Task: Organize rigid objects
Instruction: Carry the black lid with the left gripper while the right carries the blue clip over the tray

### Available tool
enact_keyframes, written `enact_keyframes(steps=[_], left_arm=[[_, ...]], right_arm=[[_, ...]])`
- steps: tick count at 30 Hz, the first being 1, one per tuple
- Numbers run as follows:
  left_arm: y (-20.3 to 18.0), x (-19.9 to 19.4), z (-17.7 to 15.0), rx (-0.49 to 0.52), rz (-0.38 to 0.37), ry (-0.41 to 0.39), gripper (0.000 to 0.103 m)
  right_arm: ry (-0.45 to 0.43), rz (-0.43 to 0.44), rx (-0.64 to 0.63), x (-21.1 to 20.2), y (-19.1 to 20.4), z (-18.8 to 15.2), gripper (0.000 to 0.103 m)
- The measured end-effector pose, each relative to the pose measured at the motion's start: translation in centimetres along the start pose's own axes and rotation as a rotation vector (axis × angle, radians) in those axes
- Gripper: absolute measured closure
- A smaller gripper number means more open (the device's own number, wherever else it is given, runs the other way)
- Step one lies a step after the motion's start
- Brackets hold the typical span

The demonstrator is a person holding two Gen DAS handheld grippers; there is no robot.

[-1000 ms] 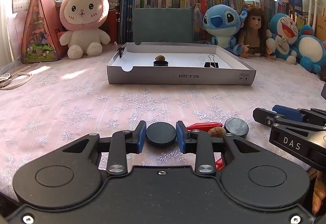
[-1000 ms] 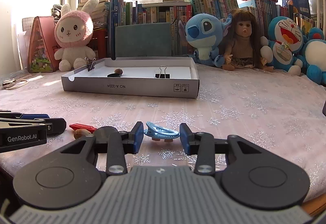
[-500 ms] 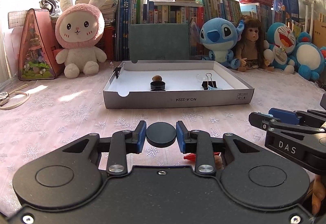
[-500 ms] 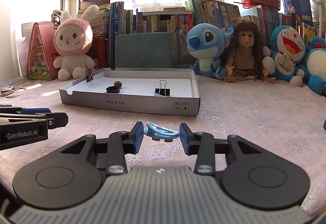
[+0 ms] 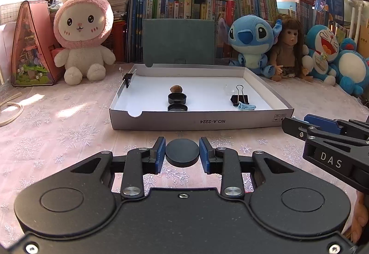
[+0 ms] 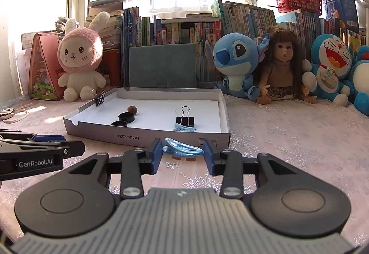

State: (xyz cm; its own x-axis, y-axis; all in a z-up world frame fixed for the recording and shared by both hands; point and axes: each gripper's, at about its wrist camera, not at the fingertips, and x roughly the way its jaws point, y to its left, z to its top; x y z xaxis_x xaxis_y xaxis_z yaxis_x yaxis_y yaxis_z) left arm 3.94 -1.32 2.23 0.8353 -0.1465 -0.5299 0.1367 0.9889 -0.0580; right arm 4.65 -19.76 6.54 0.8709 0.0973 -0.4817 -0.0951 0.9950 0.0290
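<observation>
A round black cap (image 5: 182, 152) is clamped flat between the blue pads of the left gripper (image 5: 182, 154), whose jaws are closed narrowly on its rim, and it is held above the snowflake-patterned tablecloth (image 5: 57, 129) just in front of the shallow white cardboard box (image 5: 198, 118). A light blue hair clip (image 6: 182, 148) is gripped lengthwise between the pads of the right gripper (image 6: 183, 155), jaws closed on its two ends, and it is held before the box's near wall. Inside the box a second black cap (image 5: 177, 108), a black ring-shaped lid (image 5: 177, 98), a brown nut (image 5: 176, 88), a black binder clip (image 5: 239, 98) and another blue hair clip (image 5: 247, 106) are seen lying on the white floor. A second binder clip (image 5: 127, 77) is fastened on the box's left wall
</observation>
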Motion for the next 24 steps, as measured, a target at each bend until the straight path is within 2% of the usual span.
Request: enact_keyframes(steps=[13,18,21,24], left_arm=[[1.6,3.9,6.7,-0.042,-0.046,0.028,0.073],[1.9,6.3,9.5,-0.053,-0.056,0.052,0.073],[2.3,8.6,11.4,-0.083,-0.101,0.114,0.073],[2.6,11.4,13.0,-0.104,-0.097,0.168,0.073]], right_arm=[[0.024,-0.003,0.099,3.5,-2.4,4.3,0.059],[0.053,0.005,0.124,5.8,-3.0,7.0,0.059],[0.084,0.007,0.141,7.6,-3.4,8.6,0.059],[0.127,0.017,0.153,9.8,-3.7,9.9,0.059]])
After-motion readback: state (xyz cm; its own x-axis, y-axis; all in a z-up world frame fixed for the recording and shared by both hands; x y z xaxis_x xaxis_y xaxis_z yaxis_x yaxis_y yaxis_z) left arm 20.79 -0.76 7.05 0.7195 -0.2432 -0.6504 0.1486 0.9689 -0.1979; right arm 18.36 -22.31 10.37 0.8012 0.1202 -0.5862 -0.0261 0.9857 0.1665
